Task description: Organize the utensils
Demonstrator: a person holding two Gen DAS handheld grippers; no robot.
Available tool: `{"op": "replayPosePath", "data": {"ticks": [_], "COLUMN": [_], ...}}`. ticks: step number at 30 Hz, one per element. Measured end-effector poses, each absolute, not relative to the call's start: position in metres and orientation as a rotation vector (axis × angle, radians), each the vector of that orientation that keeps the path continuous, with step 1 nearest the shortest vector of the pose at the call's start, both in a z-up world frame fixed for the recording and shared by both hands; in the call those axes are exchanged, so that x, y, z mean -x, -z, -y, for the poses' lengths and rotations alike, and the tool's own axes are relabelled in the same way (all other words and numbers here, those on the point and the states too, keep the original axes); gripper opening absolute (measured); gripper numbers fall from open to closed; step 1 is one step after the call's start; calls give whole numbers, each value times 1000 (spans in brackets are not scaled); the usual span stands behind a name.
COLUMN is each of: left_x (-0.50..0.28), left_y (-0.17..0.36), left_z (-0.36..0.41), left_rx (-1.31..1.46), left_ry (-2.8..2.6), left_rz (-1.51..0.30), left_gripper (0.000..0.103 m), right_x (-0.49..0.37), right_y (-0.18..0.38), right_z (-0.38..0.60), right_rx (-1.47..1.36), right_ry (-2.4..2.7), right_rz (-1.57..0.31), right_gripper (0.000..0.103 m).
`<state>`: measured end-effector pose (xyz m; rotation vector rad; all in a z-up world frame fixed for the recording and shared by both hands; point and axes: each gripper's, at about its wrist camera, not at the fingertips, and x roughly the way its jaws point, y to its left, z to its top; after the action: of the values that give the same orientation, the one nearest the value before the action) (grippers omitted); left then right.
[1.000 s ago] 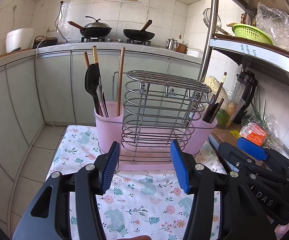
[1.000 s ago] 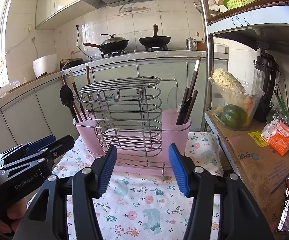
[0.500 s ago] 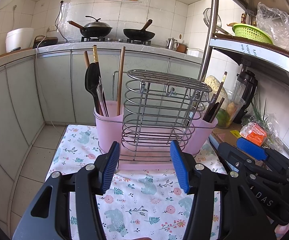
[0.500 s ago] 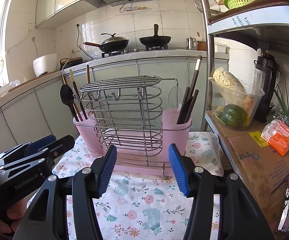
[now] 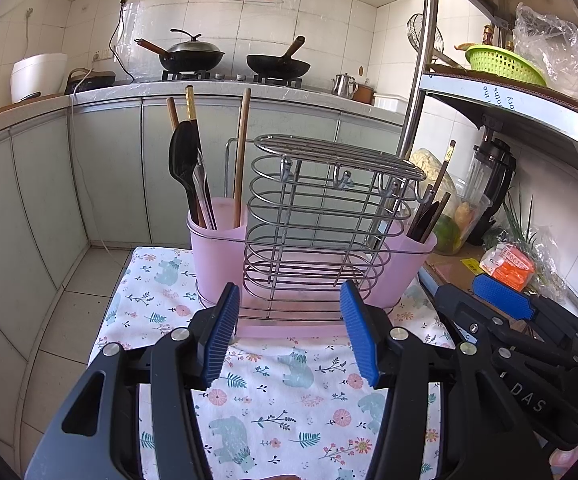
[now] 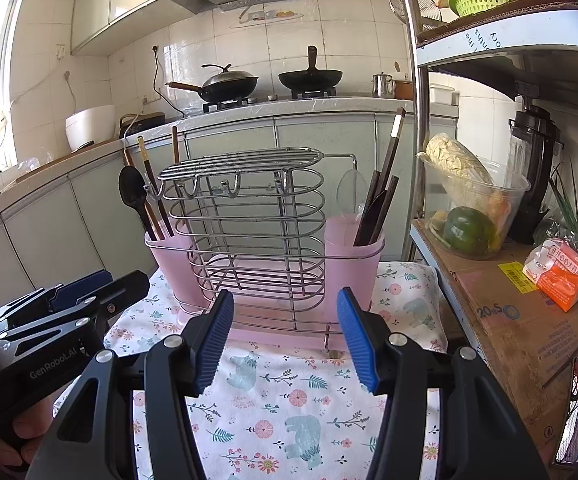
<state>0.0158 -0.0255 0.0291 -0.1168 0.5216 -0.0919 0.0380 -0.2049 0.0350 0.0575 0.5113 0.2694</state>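
- Since the frames a second and half a second back: nothing has shifted in either view; holder, utensils and both grippers sit as they did.
- Left wrist view: left gripper (image 5: 287,330) at lower centre, blue pads spread wide, nothing between them. It hovers over the floral cloth (image 5: 289,412), just short of the pink utensil holder (image 5: 217,248) with its wire rack (image 5: 329,216) at frame centre.
- Left cup, centre left: black spoon (image 5: 183,160) and several chopsticks (image 5: 242,156) stand upright. Right cup, centre right: dark chopsticks (image 5: 429,212) lean outward. Right gripper (image 5: 501,300) shows at lower right.
- Right wrist view: right gripper (image 6: 285,336) at lower centre, likewise released and empty, facing the same holder (image 6: 353,248). Right cup holds dark chopsticks (image 6: 385,196) and a clear spoon (image 6: 349,190); left cup the black spoon (image 6: 131,188).
- Step in hand, as a judgement: all visible utensils stand in the cups, none loose on the cloth. That fits sorting done, or a re-sort between cups pending; the pictures do not settle which, so no next move is named.
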Motion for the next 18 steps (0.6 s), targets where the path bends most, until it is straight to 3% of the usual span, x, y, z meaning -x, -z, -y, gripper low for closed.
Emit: {"op": "replayPosePath", "data": {"ticks": [18], "left_x": [-22], "left_y": [-21], "left_z": [29], "left_rx": [118], "left_ry": [93], "left_rz": [-546], "left_gripper": [53], "right_x": [-45], "right_y": [-27], "right_z": [206], "right_rx": [-55], "right_ry": [-269], "right_rz": [-530], "right_gripper": [53]}}
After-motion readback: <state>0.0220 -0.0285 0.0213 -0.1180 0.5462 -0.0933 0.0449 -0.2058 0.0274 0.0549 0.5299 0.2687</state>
